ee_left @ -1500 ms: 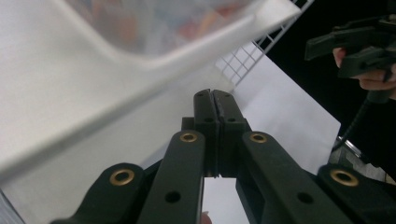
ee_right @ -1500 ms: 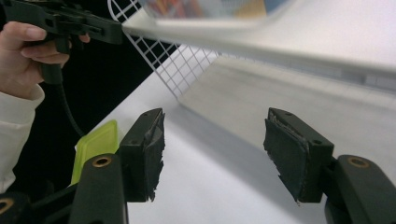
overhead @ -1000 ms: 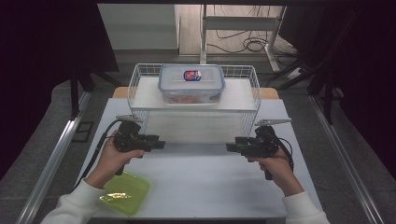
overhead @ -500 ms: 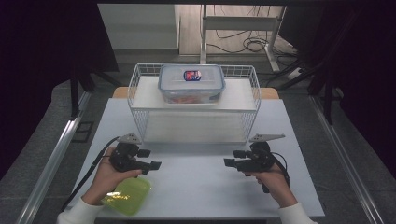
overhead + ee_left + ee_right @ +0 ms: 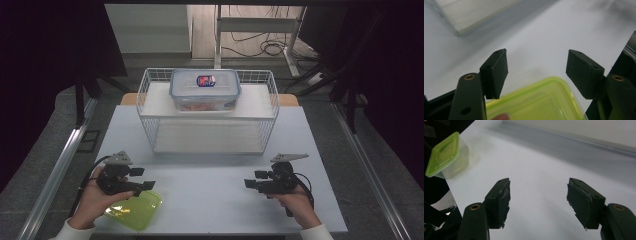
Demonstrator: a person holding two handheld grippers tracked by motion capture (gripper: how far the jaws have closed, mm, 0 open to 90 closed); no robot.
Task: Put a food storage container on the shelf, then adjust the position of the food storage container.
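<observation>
While the left gripper (image 5: 142,180) hangs low over the table (image 5: 210,200), its jaws, just opened wider, stand apart with nothing between them. Under them, toward six o'clock, sits the green-lidded box (image 5: 541,102). At three o'clock, well apart, the right gripper (image 5: 251,181) is spread too, empty.

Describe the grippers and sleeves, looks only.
Both the left gripper and the right gripper are black pistol-style handhelds, each topped by a grey three-cornered plate and trailing a black cable. The jaws carry rectangular black pads, frayed on the right gripper. Sleeves are white.
</observation>
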